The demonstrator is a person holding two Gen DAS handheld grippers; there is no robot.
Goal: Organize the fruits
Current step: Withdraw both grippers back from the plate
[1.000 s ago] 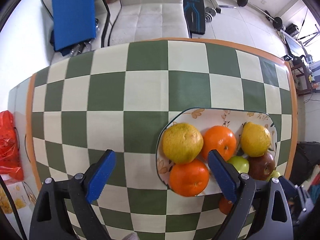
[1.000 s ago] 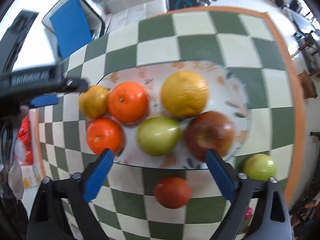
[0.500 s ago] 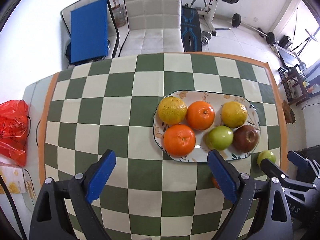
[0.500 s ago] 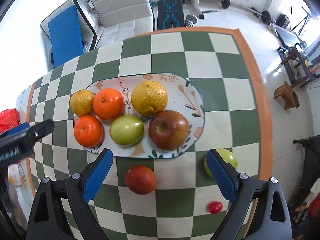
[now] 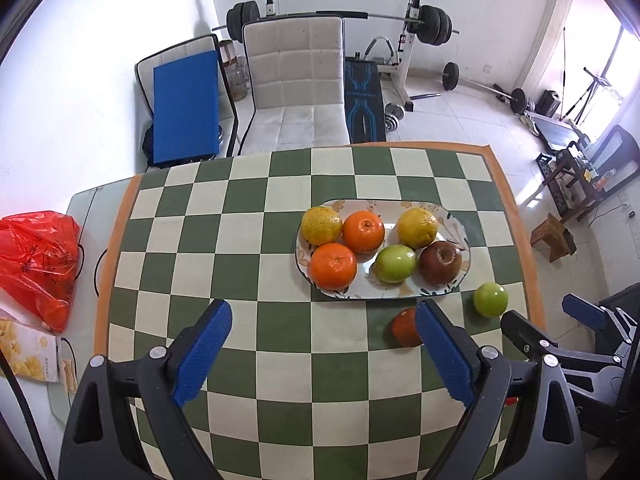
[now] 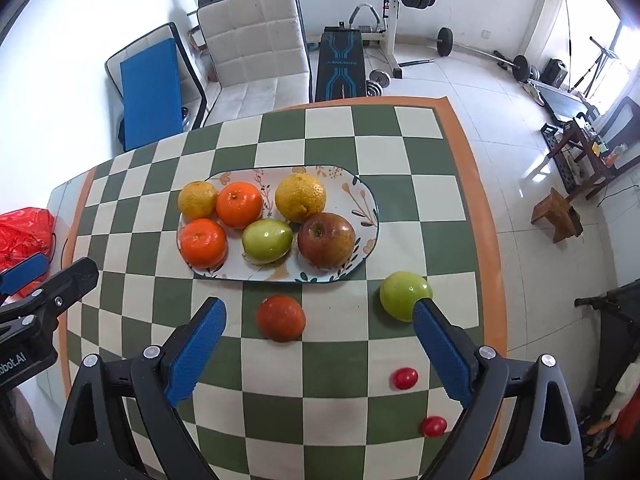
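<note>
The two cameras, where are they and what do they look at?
Left wrist: on the left gripper, above the table's near edge, facing the plate; the right gripper shows at right.
Right wrist: on the right gripper, facing the loose green apple; the left gripper shows at left.
Both share the plate.

A white chair and a blue pad are seen at the top. A red bag is seen at the left edge.

Bare worktop lies open before the loose orange and green apple; the plate stands crowded beyond.
</note>
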